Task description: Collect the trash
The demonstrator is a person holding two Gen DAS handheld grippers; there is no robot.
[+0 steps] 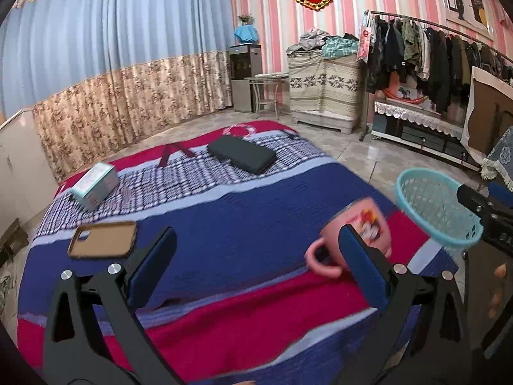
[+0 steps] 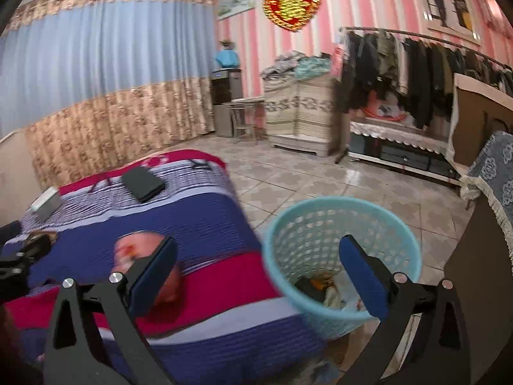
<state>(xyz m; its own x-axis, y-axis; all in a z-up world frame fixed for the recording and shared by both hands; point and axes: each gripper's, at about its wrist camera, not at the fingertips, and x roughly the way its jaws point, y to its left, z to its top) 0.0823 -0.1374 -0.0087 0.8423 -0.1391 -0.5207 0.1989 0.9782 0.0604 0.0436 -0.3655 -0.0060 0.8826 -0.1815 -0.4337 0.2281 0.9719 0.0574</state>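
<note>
A light blue mesh waste basket [image 2: 343, 256] stands on the floor beside the table's right edge; it holds several pieces of trash [image 2: 323, 288]. It also shows in the left wrist view [image 1: 436, 208]. My right gripper [image 2: 258, 272] is open and empty, just above and in front of the basket's rim. My left gripper [image 1: 256, 266] is open and empty over the striped tablecloth [image 1: 224, 224], its right finger next to a pink mug [image 1: 356, 231]. The right gripper shows at the right edge of the left wrist view [image 1: 487, 215].
On the table lie a tan phone case [image 1: 102, 239], a small pale box [image 1: 94, 186] and a black case [image 1: 240, 154]. The mug shows blurred in the right wrist view [image 2: 144, 256]. A clothes rack [image 1: 433, 51], a cabinet [image 1: 323, 86] and a tiled floor [image 2: 320, 179] lie beyond.
</note>
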